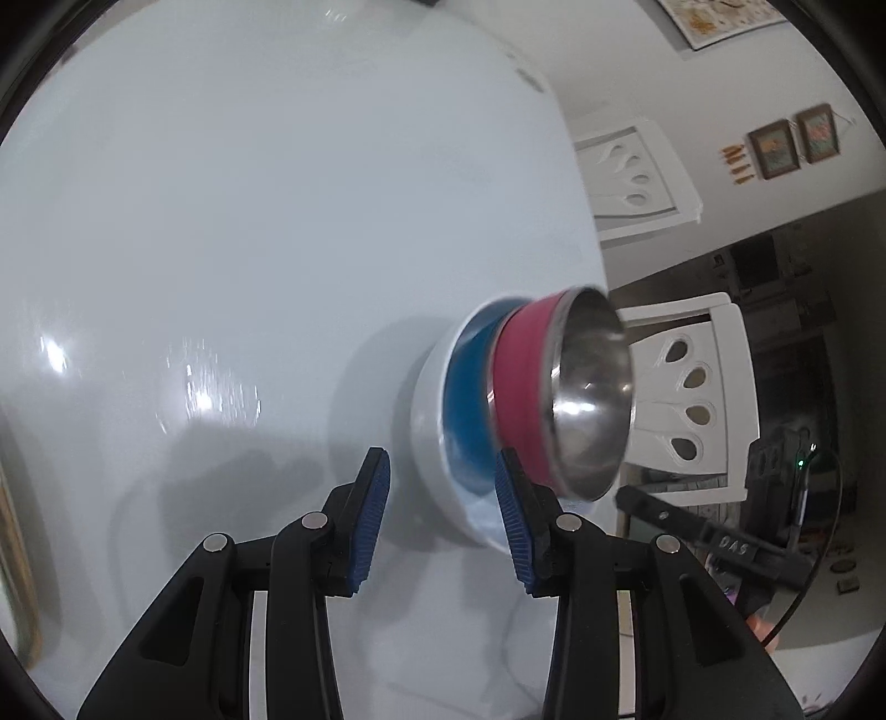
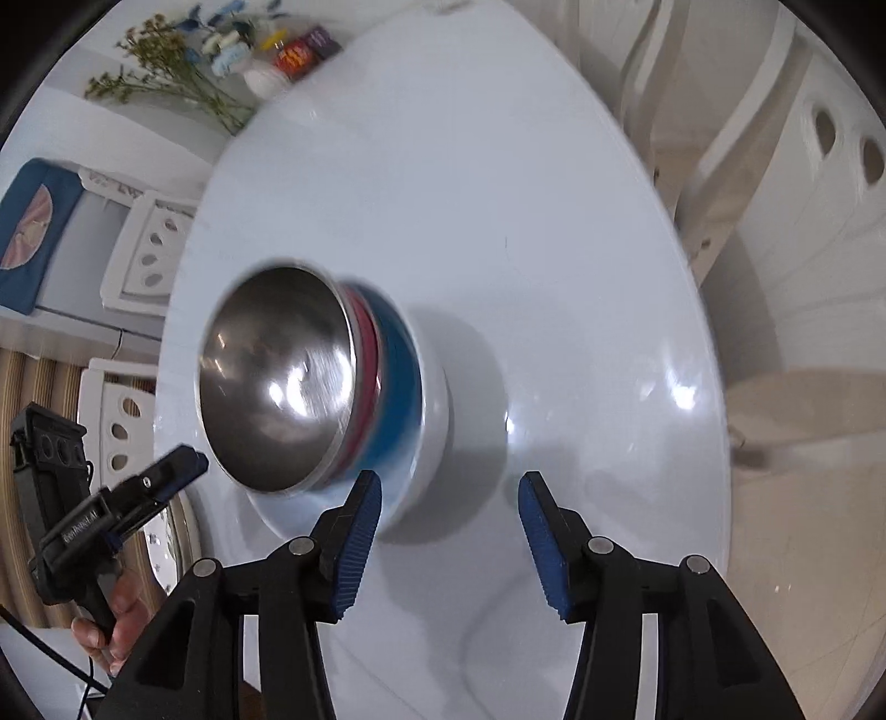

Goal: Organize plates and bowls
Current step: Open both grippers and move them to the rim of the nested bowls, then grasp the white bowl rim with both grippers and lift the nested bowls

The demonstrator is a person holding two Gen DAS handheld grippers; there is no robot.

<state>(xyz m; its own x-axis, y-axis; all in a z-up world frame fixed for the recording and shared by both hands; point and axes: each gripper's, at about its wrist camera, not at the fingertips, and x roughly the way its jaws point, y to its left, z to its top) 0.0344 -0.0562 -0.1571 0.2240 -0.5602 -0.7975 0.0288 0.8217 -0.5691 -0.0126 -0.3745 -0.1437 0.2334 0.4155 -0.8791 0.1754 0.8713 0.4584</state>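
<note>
Table (image 1: 249, 221): round, glossy white, mostly bare; glare spots on the surface.
Bowl stack: nested, sitting on table near its edge, chair side.
Bottom: white bowl (image 1: 437, 443), widest, resting on tabletop.
Middle: blue bowl (image 1: 468, 399), nested in the white one.
Top: red bowl (image 1: 523, 382) with steel inside, nested in the blue one, rim slightly blurred.
Same stack, right wrist view: steel inside of top bowl (image 2: 277, 376) facing camera, red band (image 2: 370, 354), blue (image 2: 401, 387), white base (image 2: 437, 410) behind.
Left gripper (image 1: 443, 515): fingers apart, nothing clamped; right fingertip overlapping the stack's near rim in view, contact not clear.
Right gripper (image 2: 449, 526): fingers apart, nothing between pads, bare table below; stack just off the left finger, not touched.
Left gripper seen from right wrist view (image 2: 111, 515): beside the stack, hand (image 2: 119, 620) on the handle.
Background: white chair (image 1: 692, 387) past table edge, framed pictures (image 1: 792, 141) on wall, dried flowers (image 2: 171, 72) and small boxes (image 2: 304, 52) at far rim.
</note>
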